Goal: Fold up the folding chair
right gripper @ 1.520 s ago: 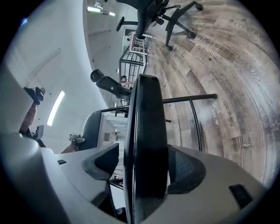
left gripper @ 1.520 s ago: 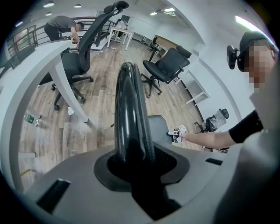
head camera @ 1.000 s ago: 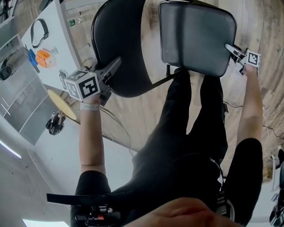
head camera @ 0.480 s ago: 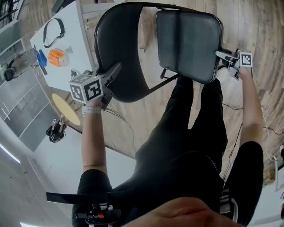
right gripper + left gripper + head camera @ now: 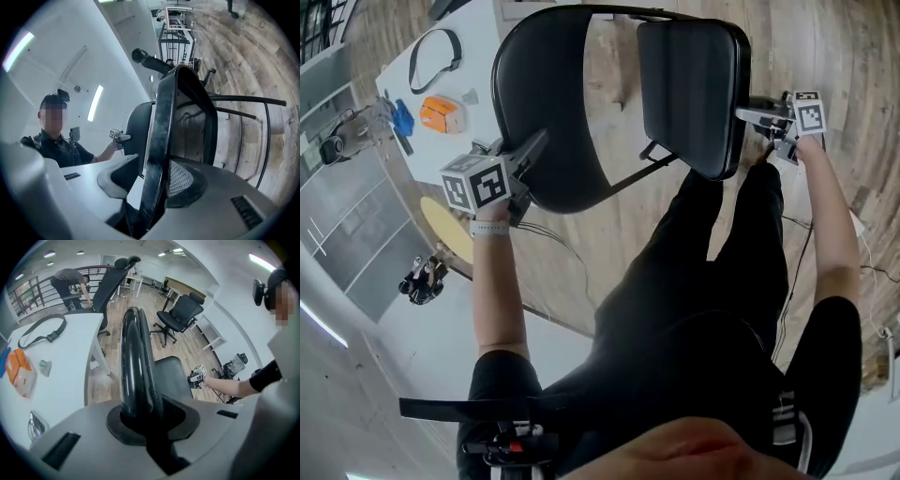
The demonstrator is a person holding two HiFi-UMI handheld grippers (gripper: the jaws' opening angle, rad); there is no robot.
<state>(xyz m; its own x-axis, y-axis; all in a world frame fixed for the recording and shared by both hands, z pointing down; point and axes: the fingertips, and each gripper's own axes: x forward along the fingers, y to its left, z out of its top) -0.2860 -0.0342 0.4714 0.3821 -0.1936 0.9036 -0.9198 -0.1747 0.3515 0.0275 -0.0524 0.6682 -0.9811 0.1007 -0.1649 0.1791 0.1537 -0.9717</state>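
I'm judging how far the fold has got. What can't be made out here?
- Chair's feet: head view, hidden under seat and backrest.
- Most of the seat: left gripper view, behind the backrest's edge.
- Orange item on the table: head view, too small to identify.

A white table (image 5: 483,70) bears an orange box (image 5: 442,114) and black strap (image 5: 431,61).

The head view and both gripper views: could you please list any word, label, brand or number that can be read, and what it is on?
No text can be read in any view.
The orange box on the white table: any print is too small to read.
The marker cube on the left tool and the one on the right tool: black-and-white square patterns, no letters or numbers.
The folding chair: no label shows.
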